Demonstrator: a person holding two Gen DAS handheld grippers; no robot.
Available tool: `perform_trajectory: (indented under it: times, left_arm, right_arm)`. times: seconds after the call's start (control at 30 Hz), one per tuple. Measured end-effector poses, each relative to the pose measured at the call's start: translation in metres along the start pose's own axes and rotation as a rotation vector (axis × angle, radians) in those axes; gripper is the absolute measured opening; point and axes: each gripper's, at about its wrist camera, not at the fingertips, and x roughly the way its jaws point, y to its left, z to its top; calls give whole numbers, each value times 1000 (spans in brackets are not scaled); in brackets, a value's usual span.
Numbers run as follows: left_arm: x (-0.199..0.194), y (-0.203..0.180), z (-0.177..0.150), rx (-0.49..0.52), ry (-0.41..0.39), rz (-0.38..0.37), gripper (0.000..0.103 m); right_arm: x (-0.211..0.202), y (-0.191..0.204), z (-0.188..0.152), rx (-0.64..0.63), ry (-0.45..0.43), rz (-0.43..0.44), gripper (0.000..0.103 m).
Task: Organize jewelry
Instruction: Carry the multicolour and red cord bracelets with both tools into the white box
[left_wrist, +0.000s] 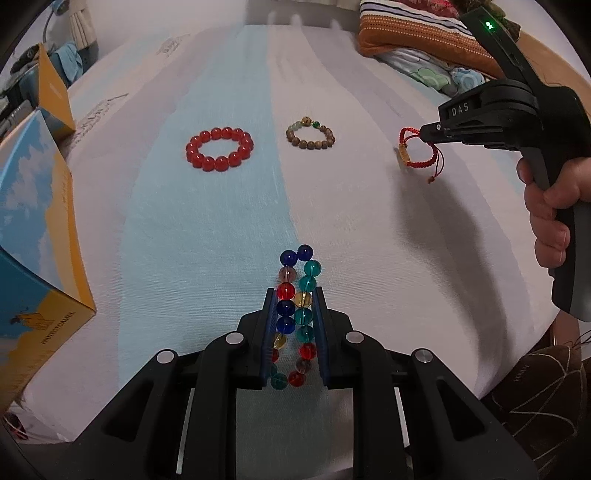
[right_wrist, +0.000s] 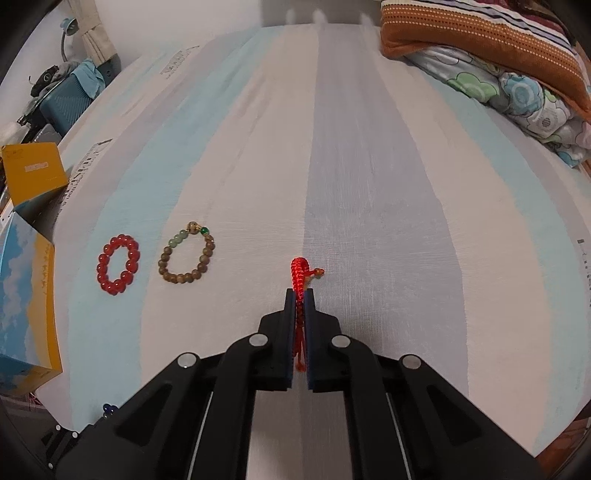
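Between the nearly closed fingers of the left gripper hangs a multicoloured glass-bead bracelet, the right gripper pinches a red woven cord bracelet, while ahead of both the red bead bracelet and wooden bead bracelet already lie neatly side by side on the striped bedsheet, leaving two to place

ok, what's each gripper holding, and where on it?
Left gripper: multicolour bead bracelet, squeezed across both strands. Right gripper: red cord bracelet, by its braided band.
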Motion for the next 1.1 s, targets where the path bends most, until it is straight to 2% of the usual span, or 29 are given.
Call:
perform_trajectory:
  times: [0.5, 1.1]
  left_arm:
    - [-47, 17, 9, -24, -53, 44, 18]
    - [-91, 51, 22, -73, -112, 109, 18]
  right_arm:
    - [-50, 23, -8, -29, -76, 31, 3]
    - [-96, 73, -19, -100, -165, 64, 3]
